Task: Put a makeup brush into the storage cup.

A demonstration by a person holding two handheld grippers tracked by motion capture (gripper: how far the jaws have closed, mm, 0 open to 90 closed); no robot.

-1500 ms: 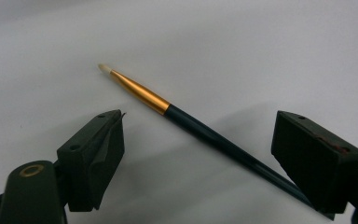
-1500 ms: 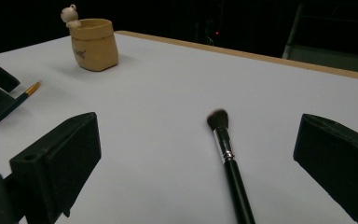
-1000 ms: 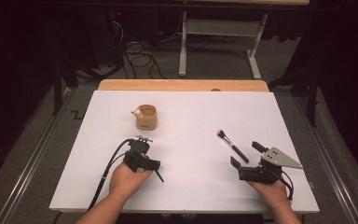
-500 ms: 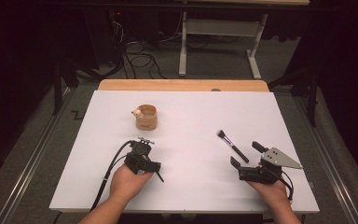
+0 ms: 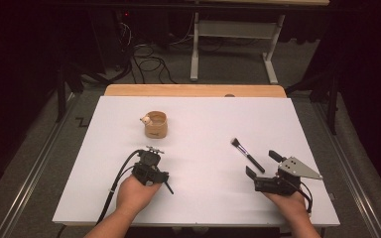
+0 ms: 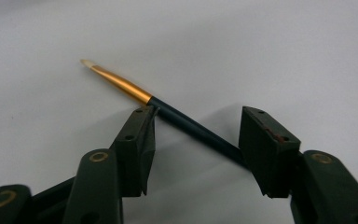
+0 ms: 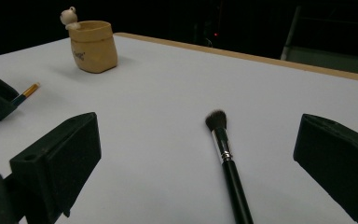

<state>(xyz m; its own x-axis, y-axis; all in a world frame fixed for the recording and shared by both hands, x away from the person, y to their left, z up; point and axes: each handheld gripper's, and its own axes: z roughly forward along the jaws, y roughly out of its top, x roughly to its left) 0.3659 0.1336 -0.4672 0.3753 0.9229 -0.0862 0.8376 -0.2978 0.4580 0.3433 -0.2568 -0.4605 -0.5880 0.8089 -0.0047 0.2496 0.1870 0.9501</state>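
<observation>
The left tongs (image 6: 196,135) have just been closing around the thin gold-banded brush (image 6: 168,109), which is lying on the white surface (image 5: 203,124) near the tan cup (image 5: 156,124); one pad is touching its handle. The right tongs (image 7: 196,168) are standing spread, well right of the cup, with the black makeup brush (image 7: 223,154) lying between them, untouched.

We see the cup (image 5: 156,124) on the table (image 5: 203,114), the thin brush (image 6: 168,112) nearer the person than the cup, the wide brush (image 5: 247,154) to the cup's right.
</observation>
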